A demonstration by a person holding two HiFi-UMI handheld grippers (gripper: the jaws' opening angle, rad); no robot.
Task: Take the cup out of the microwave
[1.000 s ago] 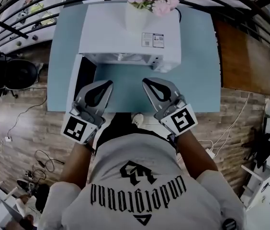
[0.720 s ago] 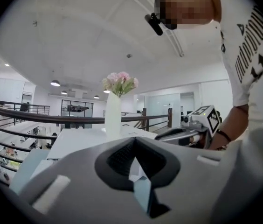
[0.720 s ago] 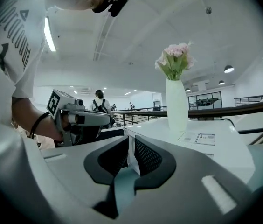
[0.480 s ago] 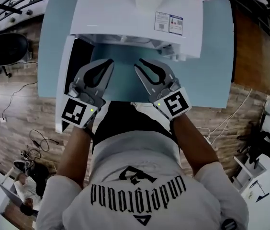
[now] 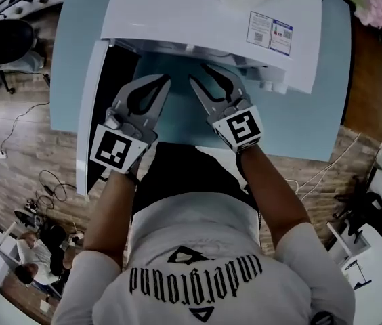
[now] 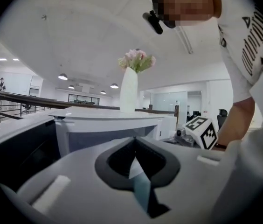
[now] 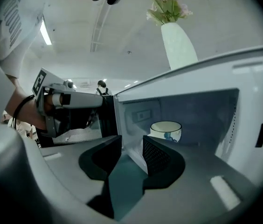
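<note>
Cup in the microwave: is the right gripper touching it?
Apart. The right gripper view shows the cup standing deep inside the microwave, well beyond the right gripper, whose jaws have just been opening with nothing between them.

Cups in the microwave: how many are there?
1. The cup sits inside the open microwave, toward the back. Part of the inside is out of sight, so another could be hidden.
</note>
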